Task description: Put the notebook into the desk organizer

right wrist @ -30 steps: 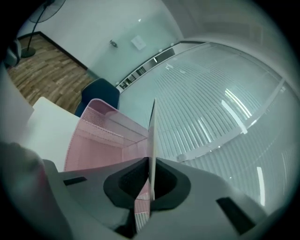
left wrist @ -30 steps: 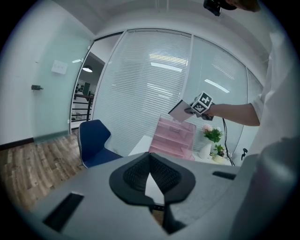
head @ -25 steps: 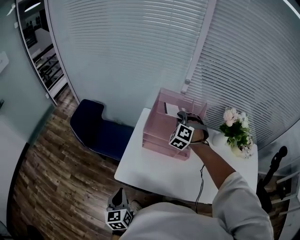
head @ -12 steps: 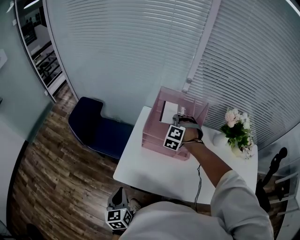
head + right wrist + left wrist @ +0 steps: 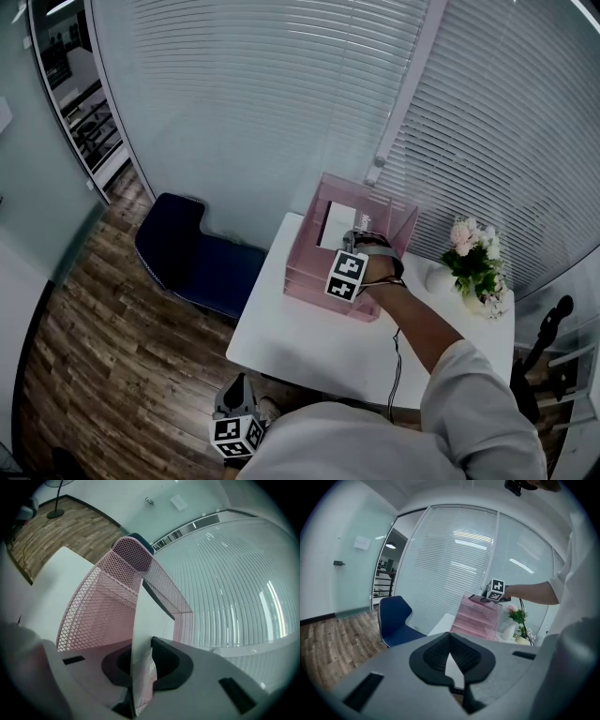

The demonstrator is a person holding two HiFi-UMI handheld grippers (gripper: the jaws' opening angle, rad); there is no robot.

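Observation:
A pink mesh desk organizer [image 5: 309, 272] stands at the far left of the white table [image 5: 309, 342]. The thin white notebook [image 5: 337, 223] stands upright in its top compartment. My right gripper [image 5: 359, 236] reaches into that compartment from above. In the right gripper view the notebook [image 5: 140, 620] stands edge-on between the pads, with the right pad's tip still against it. The right gripper's [image 5: 143, 641] jaws have just been opening slightly with the notebook between them. My left gripper [image 5: 239, 389] hangs low near my body, shut and holding nothing, its pads [image 5: 440, 656] meeting at the tips.
A white vase of flowers [image 5: 476, 264] sits at the table's far right. A dark blue chair [image 5: 187, 253] stands on the wood floor left of the table. Window blinds [image 5: 281, 103] close off the back. A cable [image 5: 398, 366] runs along my right arm.
My right hand has sunk and shifted a little left, taking the notebook lower into the organizer. The left gripper has stayed where it was.

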